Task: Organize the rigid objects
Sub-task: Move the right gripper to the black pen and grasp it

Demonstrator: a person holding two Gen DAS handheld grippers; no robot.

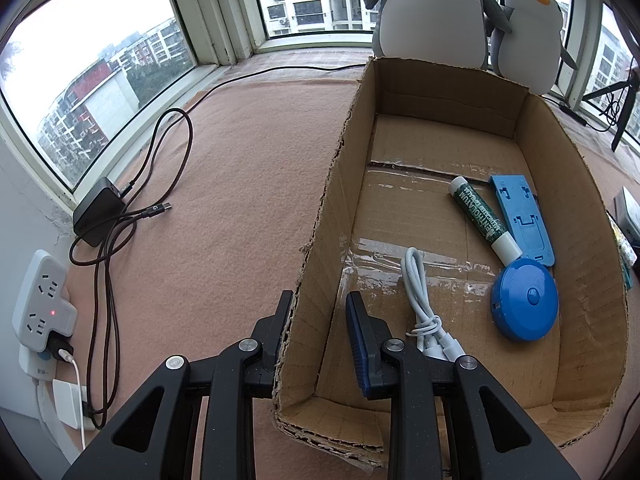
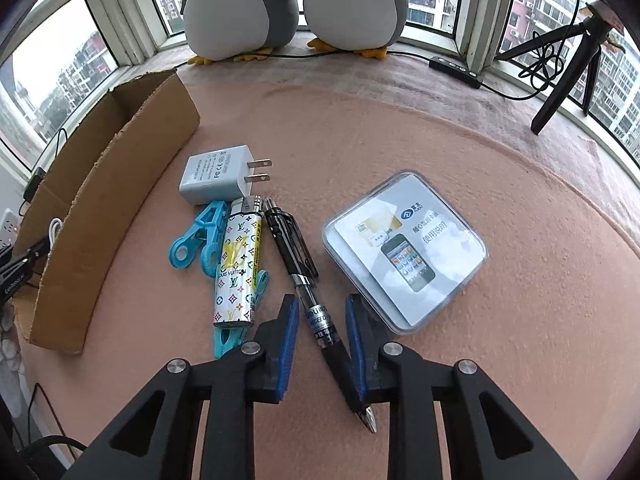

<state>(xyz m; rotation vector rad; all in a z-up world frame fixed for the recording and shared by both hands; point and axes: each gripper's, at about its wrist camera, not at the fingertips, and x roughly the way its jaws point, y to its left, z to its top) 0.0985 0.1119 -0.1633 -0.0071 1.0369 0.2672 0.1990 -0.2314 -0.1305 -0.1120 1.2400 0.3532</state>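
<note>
A cardboard box (image 1: 576, 216) holds a blue round tape measure (image 1: 524, 304), a green lip-balm tube (image 1: 480, 216), a blue flat stand (image 1: 524, 216) and a white coiled cable (image 1: 420, 300). My left gripper (image 1: 320, 312) is open, its fingers straddling the box's left wall. In the right wrist view the box (image 2: 112, 200) stands at the left. My right gripper (image 2: 322, 320) is open around a black pen (image 2: 304, 276) lying on the mat. Beside it lie a patterned lighter (image 2: 238, 268), teal clips (image 2: 200, 236), a grey plug adapter (image 2: 218, 178) and a clear square case (image 2: 404, 250).
Two plush penguins (image 2: 292, 0) sit by the window. A black charger with cables (image 1: 100, 210) and a white power strip (image 1: 40, 304) lie at the left. A black tripod (image 2: 568, 76) and a black remote (image 2: 454, 70) stand at the back right.
</note>
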